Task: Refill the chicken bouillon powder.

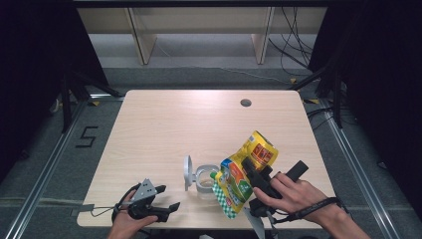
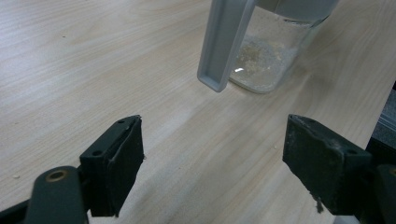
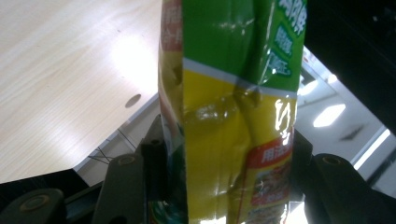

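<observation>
Left tool (image 1: 166, 199) low at counter (image 1: 164, 124) near edge, jaws wide, nothing between them, aimed toward jar. Clear glass jar (image 1: 205, 180) just right of it, hinged lid (image 1: 187, 173) flipped open, thin layer of powder in bottom. Right tool (image 1: 251, 172) clamped on yellow-green refill pouch (image 1: 244, 174), tilted, spout end down over jar mouth. Likely step: pouring refill into jar. Next: tip pouch further, keep spout over opening; left could steady jar.

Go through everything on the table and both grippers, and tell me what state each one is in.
Clear glass jar: upright, hinged grey lid swung open, a little pale powder inside.
Yellow and green foil pouch: tilted spout-down over the jar, lifted off the table.
Right gripper: shut on the pouch.
Left gripper: open, holding nothing.
</observation>
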`<state>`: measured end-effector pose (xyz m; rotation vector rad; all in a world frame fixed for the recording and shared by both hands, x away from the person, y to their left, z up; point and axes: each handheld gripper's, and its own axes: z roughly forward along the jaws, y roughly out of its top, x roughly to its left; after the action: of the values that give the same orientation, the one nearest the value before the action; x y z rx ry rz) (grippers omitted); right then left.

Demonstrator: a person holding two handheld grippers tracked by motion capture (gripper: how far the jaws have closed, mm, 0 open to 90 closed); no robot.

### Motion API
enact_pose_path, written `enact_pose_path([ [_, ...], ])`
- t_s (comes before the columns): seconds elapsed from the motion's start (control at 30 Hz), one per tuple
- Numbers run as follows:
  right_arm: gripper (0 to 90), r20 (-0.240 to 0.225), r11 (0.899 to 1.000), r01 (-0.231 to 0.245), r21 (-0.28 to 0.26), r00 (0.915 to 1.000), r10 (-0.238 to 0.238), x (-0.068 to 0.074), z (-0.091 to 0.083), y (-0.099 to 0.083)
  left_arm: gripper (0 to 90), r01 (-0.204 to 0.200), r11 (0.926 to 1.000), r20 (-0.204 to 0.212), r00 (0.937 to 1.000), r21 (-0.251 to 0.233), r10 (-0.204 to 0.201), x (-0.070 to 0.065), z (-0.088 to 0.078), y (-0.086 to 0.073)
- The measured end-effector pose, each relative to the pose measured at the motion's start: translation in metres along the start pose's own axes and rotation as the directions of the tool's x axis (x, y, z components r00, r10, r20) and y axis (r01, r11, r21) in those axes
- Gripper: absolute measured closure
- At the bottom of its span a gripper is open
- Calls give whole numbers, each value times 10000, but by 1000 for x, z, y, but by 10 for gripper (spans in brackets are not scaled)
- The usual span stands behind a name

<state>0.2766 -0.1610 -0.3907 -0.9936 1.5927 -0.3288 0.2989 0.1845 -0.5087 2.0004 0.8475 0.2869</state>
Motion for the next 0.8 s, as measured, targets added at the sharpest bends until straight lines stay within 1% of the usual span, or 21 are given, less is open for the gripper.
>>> enact_pose_path([
  [0.03,511,-42,10000,-84,-18,10000,84,1,0,1,200,-14,10000,9,10000,-2,14,0,0,0],
  [0.07,511,-35,9999,-71,-79,10000,70,0,0,0,200,245,9997,15,9997,-28,-245,-1,0,0],
  [0.1,511,3,10000,-32,-20,10000,32,0,0,0,200,79,10000,13,10000,-9,-78,0,0,0],
  [0.13,512,80,10000,69,-46,9999,-68,-1,1,0,200,25,10000,-2,10000,-47,-25,0,0,0],
  [0.17,512,80,10000,69,-46,9999,-68,-1,1,0,200,39,10000,-21,10000,-37,-39,0,0,0],
  [0.2,512,-40,10000,-95,5,9999,95,1,1,0,200,192,9998,-19,9998,-48,-192,0,-1,0],
  [0.23,512,4,10000,45,-79,10000,-45,0,2,1,201,92,9998,-15,10000,-174,-92,1,-1,1],
  [0.27,512,-36,9999,-122,-27,9999,122,1,1,0,200,196,9996,-85,9998,-191,-197,1,-2,1],
  [0.3,512,-1,10000,-64,-62,10000,64,0,1,0,201,216,9997,-97,9997,-143,-217,2,-3,1],
  [0.33,512,49,10000,-15,-14,10000,15,0,1,0,201,174,9997,-149,9997,-193,-177,3,-3,1],
  [0.37,512,49,10000,-15,-14,10000,15,0,1,0,201,425,9990,-167,9989,-159,-427,2,-3,0],
  [0.4,513,-16,10000,-56,-33,10000,56,0,1,0,200,164,9998,-76,9998,-99,-164,3,-3,0],
  [0.43,513,-16,10000,-56,-33,10000,56,0,1,0,200,164,9998,-76,9998,-99,-164,3,-3,0],
  [0.47,513,54,9998,113,-138,9999,-112,-2,2,0,200,109,9998,-17,9999,-135,-109,3,-2,1],
  [0.5,513,54,9998,113,-138,9999,-112,-2,2,0,200,55,10000,-10,10000,-63,-55,3,-2,1],
  [0.53,513,12,10000,-18,-24,10000,18,-1,1,0,200,86,9998,-92,9999,-194,-88,3,-2,1],
  [0.6,512,-12,10000,11,-52,10000,-11,-1,1,0,201,127,9998,-108,9999,-165,-129,3,-3,1],
  [0.67,513,-21,10000,-7,-61,10000,7,-1,1,-1,200,373,9992,-64,9993,-156,-374,3,-3,0],
  [0.7,513,15,9999,75,-123,10000,-75,-2,2,-1,201,174,9998,-95,9998,-122,-175,4,-3,0],
  [0.77,513,19,9998,121,-136,9999,-121,-2,2,-1,200,216,9997,-62,9997,-149,-217,4,-3,0],
  [0.8,513,34,9999,69,-122,10000,-69,-2,2,-1,200,425,9990,-73,9991,-138,-426,2,-3,0],
])
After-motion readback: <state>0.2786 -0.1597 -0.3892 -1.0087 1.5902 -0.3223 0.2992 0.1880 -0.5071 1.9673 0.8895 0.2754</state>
